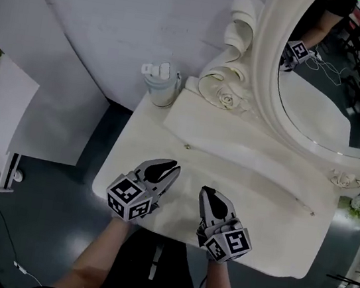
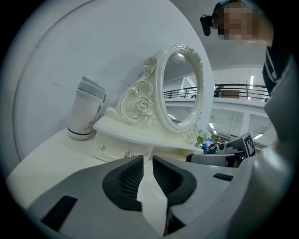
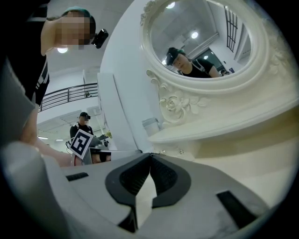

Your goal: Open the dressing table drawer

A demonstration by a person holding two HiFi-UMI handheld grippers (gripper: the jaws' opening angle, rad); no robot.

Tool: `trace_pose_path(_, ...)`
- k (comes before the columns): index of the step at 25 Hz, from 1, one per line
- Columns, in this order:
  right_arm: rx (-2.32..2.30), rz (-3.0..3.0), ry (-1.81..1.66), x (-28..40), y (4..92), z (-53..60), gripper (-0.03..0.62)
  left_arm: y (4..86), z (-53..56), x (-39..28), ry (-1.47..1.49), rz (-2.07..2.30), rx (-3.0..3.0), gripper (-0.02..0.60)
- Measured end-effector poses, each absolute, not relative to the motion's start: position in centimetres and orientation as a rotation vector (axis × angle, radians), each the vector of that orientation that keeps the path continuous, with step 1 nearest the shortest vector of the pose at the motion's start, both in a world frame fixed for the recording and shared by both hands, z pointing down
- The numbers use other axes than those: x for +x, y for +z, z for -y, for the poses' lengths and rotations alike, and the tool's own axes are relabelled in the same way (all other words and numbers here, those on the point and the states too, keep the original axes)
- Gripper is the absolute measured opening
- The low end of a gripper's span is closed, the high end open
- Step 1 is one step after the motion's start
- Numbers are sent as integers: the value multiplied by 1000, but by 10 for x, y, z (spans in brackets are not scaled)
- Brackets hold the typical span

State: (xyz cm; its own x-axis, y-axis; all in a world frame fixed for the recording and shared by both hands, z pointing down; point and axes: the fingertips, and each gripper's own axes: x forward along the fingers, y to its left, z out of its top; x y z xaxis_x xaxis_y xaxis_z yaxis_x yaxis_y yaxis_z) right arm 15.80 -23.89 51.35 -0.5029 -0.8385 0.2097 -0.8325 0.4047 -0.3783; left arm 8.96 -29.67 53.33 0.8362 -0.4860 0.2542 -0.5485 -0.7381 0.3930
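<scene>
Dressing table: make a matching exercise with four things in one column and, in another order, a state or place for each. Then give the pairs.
1. left gripper
2. right gripper
3. white tumbler
4. mirror

A. jaws shut, tips touching
B. upright at the far left corner of the tabletop
C. jaws slightly apart, nothing between them
D. oval, in a carved cream frame

Pairs: 1-C, 2-A, 3-B, 4-D

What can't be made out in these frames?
Drawer front: head view sees it steeply from above, knobs mere dots; left tool partly blocks it in left gripper view.
Mirror: cut by head view's top and right edges.
Tumbler markings: too small.
</scene>
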Motion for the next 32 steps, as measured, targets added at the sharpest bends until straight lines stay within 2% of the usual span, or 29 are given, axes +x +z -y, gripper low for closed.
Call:
trace_pose_path(9,-1496,-2651,-761,155,528,266,6,551,325,100,308,871,2550,153)
trace_pose_path(18,-1467,-2672,-792,153,543,270,6,576,345,110,510,978,2528,170)
trace_pose_path(28,-1459,-2665,-829,154,556,265,6,584,359,120,655,1028,2487,159)
trace_pose_path(29,-1455,-2667,-829,153,556,265,6,583,360,122,672,1039,2493,133)
trace_pose_path(32,-1445,-2667,-830,154,556,265,6,584,361,126,731,1064,2528,114)
